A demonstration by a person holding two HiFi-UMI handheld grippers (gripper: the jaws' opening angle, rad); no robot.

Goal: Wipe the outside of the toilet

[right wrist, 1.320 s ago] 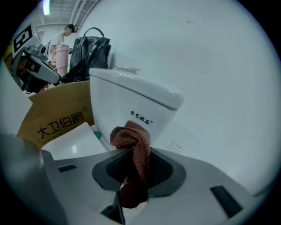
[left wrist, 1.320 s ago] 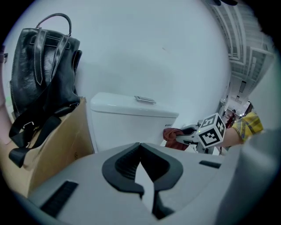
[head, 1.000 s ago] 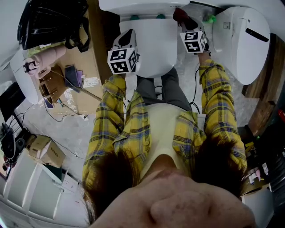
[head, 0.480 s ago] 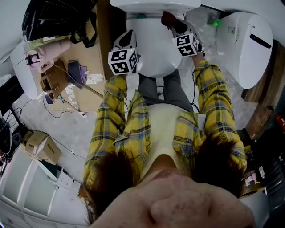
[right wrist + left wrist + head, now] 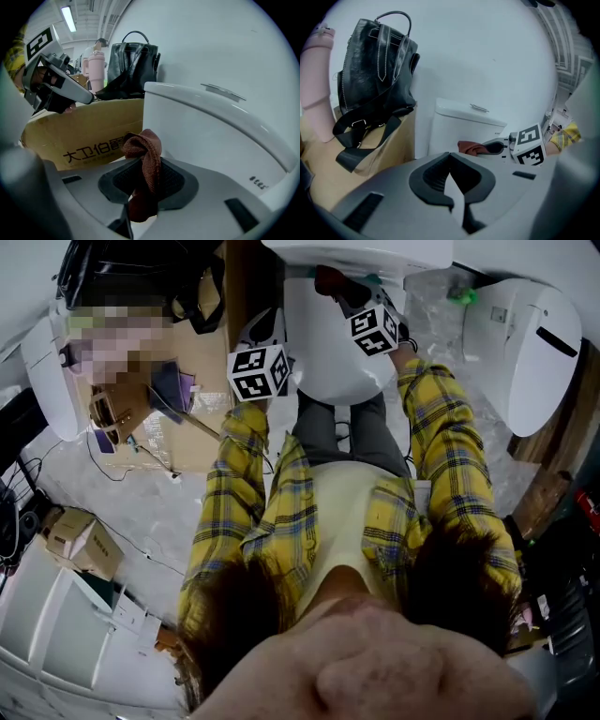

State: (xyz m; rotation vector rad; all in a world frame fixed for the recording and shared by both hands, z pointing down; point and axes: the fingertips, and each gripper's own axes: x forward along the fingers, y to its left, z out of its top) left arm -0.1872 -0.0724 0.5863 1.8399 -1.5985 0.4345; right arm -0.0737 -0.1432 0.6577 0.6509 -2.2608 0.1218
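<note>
**Inspector:** Right tongs [image 5: 339,294] have shifted left along the frame's top. They grip a brown cloth [image 5: 330,280], now by the toilet [image 5: 328,352] tank [image 5: 197,126].

**Clerk:** And the left tongs [image 5: 451,161]?

**Inspector:** All but together, empty, at the lid's left. Wiping looks to be under way.

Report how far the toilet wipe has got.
Done: nothing visible; no wiped patch shows on the toilet. In hand: the right gripper is shut on the brown cloth, held just before the tank; whether it touches, I cannot tell. The left gripper is shut, empty. Left: apparently the whole outside.
</note>
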